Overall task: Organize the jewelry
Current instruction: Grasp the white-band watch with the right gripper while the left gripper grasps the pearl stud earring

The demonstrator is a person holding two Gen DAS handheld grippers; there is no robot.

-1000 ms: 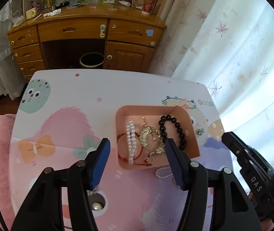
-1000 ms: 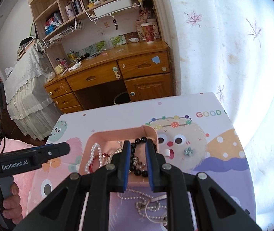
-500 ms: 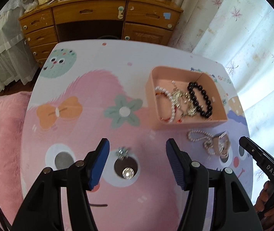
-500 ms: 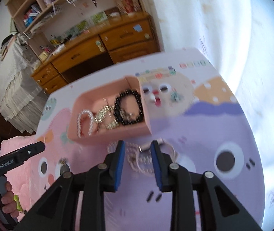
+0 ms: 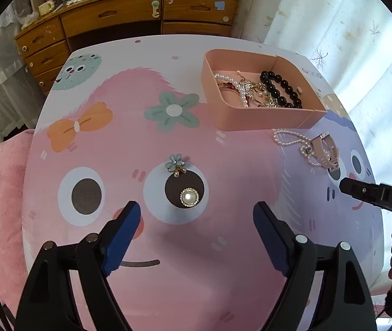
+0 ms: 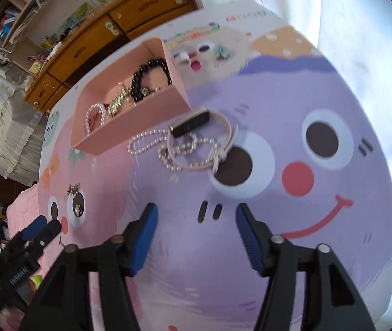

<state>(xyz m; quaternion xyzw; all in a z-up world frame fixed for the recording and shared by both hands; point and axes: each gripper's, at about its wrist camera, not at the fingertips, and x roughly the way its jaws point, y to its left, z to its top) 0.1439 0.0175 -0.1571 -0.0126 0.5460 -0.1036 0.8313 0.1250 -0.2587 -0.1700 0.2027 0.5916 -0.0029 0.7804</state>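
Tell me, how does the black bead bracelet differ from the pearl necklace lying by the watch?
The black bead bracelet lies inside the pink tray; the pearl necklace lies outside it on the table mat. The bracelet's beads are large, dark and glossy; the necklace's are small and white. The bracelet forms one neat loop; the necklace sprawls, tangled with the pink watch. Both are beaded strands, and neither gripper touches them.

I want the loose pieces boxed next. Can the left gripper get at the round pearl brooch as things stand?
Probably yes. The left gripper is open, its jaws having just widened, and the pearl brooch lies just ahead, nothing covering it. Only the flower clip sits nearby, beyond it.
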